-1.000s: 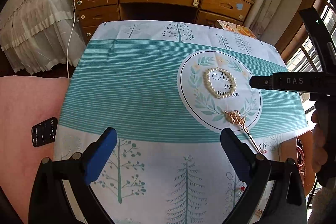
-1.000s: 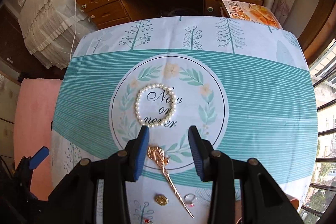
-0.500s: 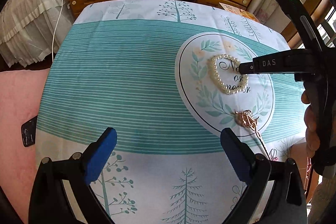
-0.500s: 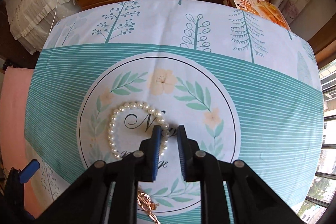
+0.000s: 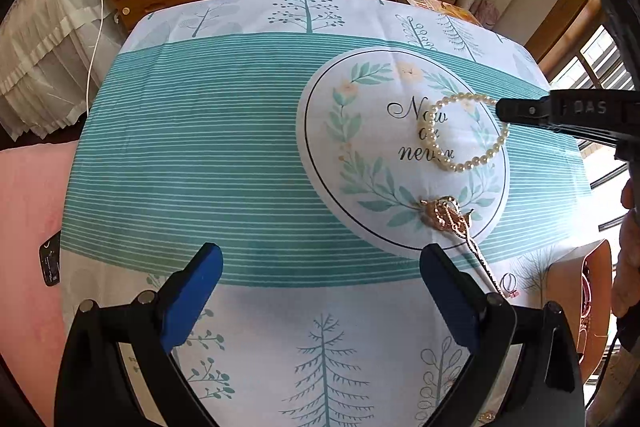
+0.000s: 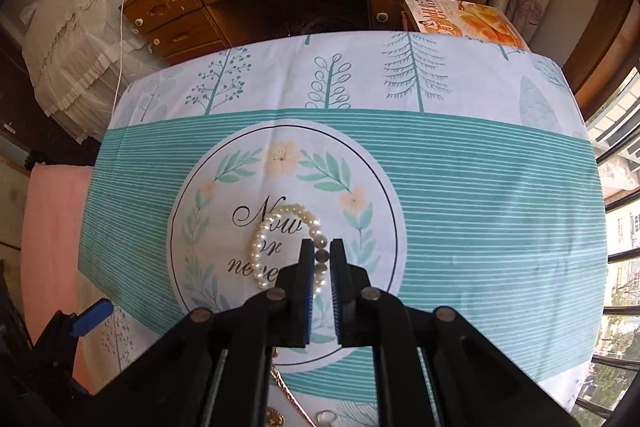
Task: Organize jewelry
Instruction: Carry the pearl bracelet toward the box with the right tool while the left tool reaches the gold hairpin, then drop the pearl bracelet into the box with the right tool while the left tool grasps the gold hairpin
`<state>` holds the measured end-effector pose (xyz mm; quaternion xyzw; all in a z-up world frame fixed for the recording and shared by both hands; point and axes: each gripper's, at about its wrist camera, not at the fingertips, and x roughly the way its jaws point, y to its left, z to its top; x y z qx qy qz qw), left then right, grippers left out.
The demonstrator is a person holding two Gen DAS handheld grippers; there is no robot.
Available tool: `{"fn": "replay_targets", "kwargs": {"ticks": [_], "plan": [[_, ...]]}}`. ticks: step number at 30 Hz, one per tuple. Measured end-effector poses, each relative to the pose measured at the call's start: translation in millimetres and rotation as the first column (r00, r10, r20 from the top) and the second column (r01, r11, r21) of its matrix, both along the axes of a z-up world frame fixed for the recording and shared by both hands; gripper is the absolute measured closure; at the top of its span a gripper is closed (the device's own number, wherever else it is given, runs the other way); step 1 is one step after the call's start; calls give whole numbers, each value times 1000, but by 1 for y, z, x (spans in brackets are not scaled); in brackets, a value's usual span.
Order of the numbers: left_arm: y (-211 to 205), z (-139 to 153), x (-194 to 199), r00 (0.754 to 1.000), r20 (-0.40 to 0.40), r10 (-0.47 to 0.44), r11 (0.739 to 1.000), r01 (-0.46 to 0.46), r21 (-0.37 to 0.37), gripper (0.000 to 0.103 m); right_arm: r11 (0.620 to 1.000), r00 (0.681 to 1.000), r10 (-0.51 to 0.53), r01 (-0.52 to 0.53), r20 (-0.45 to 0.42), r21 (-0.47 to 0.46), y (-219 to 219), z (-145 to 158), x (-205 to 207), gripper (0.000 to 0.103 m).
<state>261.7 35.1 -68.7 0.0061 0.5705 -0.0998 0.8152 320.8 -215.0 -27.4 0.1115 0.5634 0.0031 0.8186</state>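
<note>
A: Where is the white pearl-bead bracelet [image 6: 294, 243] lying?

B: It is looping over the round white medallion of the teal-striped, tree-printed tablecloth [image 6: 480, 211], covering part of the script. One bead is sitting pinched between the pads of the right gripper [image 6: 321, 255], whose jaws are standing narrow, closed on the strand.

A: Any writing showing?

B: The medallion is reading "Now or never" in black script. From the left wrist view, the right gripper's black arm [image 5: 568, 113] is showing embossed letters "DAS". The orange printed box [image 6: 464, 19] past the table's far edge is carrying lettering too small to read.

A: And the left gripper [image 5: 320, 291]?

B: Its blue-padded jaws are standing wide with nothing between them, hanging over the near tree border.

A: Other pieces?

B: A gold filigree hairpin with a long stem [image 5: 450, 221] is lying at the medallion's near rim, apart from the bracelet. A small gold round piece [image 6: 274, 419] and a silver ring [image 6: 326, 417] are lying near the cloth's near edge.
</note>
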Motion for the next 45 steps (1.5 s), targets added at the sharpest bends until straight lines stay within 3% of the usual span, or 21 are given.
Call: {"fn": "replay_targets", "kwargs": {"ticks": [10, 16, 21, 23, 25, 30, 32, 42, 45], "plan": [[-47, 1, -5, 997, -73, -19, 999, 17, -29, 5, 992, 978, -82, 61, 193, 111, -59, 80, -80, 96], [-73, 6, -9, 996, -91, 8, 1000, -9, -16, 9, 986, 961, -102, 64, 256, 151, -87, 102, -138, 96], [-88, 5, -11, 991, -109, 76, 997, -78, -12, 22, 988, 962, -87, 51, 259, 143, -97, 98, -177, 95], [-93, 1, -10, 987, -122, 106, 994, -107, 1, 44, 986, 961, -90, 50, 263, 157, -102, 94, -190, 95], [-98, -4, -10, 981, -145, 126, 992, -127, 8, 53, 983, 960, -93, 45, 264, 180, -108, 88, -200, 95], [-109, -11, -11, 977, -154, 150, 988, -143, 54, 58, 977, 959, -93, 36, 269, 209, -119, 75, -218, 95], [-112, -13, -11, 975, -157, 154, 987, -145, 66, 66, 974, 959, -95, 33, 267, 226, -125, 69, -222, 95], [-131, -15, -10, 979, -149, 138, 982, -115, 151, 80, 956, 961, -109, 31, 256, 291, -147, 45, -235, 95], [-135, -15, -6, 983, -151, 108, 981, -81, 175, 90, 954, 960, -112, 31, 256, 299, -151, 42, -238, 95]]}}
